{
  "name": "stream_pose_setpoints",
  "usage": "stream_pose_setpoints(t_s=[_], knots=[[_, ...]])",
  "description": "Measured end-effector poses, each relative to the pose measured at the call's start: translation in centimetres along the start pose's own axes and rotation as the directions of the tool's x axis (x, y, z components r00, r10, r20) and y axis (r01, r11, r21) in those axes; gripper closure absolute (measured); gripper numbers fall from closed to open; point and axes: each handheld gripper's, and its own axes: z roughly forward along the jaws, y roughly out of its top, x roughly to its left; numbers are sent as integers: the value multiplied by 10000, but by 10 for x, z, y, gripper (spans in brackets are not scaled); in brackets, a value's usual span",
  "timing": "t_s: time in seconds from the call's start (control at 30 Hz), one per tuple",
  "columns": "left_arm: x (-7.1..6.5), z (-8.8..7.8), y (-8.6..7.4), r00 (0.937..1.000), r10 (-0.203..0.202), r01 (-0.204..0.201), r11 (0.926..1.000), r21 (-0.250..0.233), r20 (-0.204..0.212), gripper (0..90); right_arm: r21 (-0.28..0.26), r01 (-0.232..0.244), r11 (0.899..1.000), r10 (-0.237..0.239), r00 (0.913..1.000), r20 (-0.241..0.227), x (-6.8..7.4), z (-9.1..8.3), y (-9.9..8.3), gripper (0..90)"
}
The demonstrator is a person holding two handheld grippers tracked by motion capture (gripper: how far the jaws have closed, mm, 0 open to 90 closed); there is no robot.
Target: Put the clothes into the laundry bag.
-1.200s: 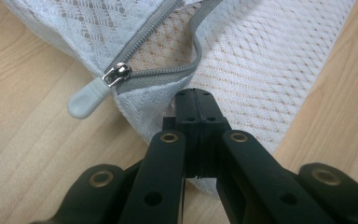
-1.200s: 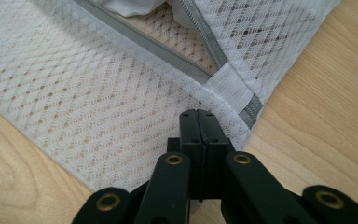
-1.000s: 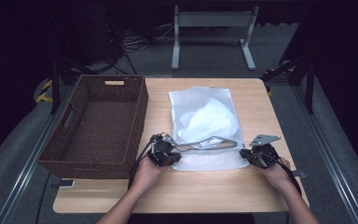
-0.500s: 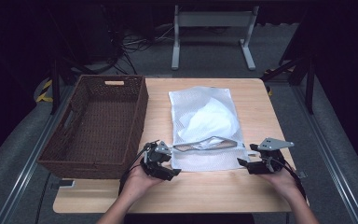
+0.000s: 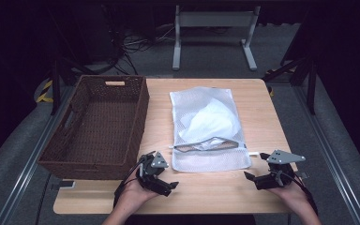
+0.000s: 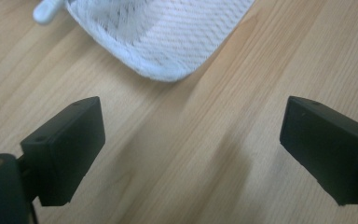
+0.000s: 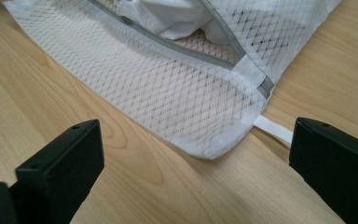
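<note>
Wicker basket (image 5: pixel 96 126) sits on the bench's (image 5: pixel 262 108) left side, its left wall overhanging the bench edge, right wall near the mesh laundry bag (image 5: pixel 208 129). A strip of bare wood runs between the two.

Left gripper (image 5: pixel 168 183) sits low on the bench's near side, just off the bag's near-left corner and just in front of the basket's near-right corner. Its jaws have just been opening; they stand wide apart, nothing between them, bare wood below.

Bag lies flat mid-bench, zipper mouth (image 5: pixel 206 144) gaping, white cloth (image 5: pixel 211 121) inside. Open wood along the near edge and right of the bag.

Right gripper (image 5: pixel 253 169) sits off the bag's near-right corner (image 7: pixel 209 151), not touching. Jaws just been opening, wide apart and empty. A white tab (image 7: pixel 272 129) pokes out by that corner.
</note>
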Motion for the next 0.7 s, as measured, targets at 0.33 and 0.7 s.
stream_pose_setpoints(t_s=[0.33,0.7], knots=[[-6,3,-19,9999,99,-101,9990,427,50,1,-46,-206,9998,207,9997,118,6,-13,-19,5],[-4,-1,-18,9998,187,-186,9997,152,-43,4,-77,-127,9999,127,9999,-45,-5,-14,-25,6]])
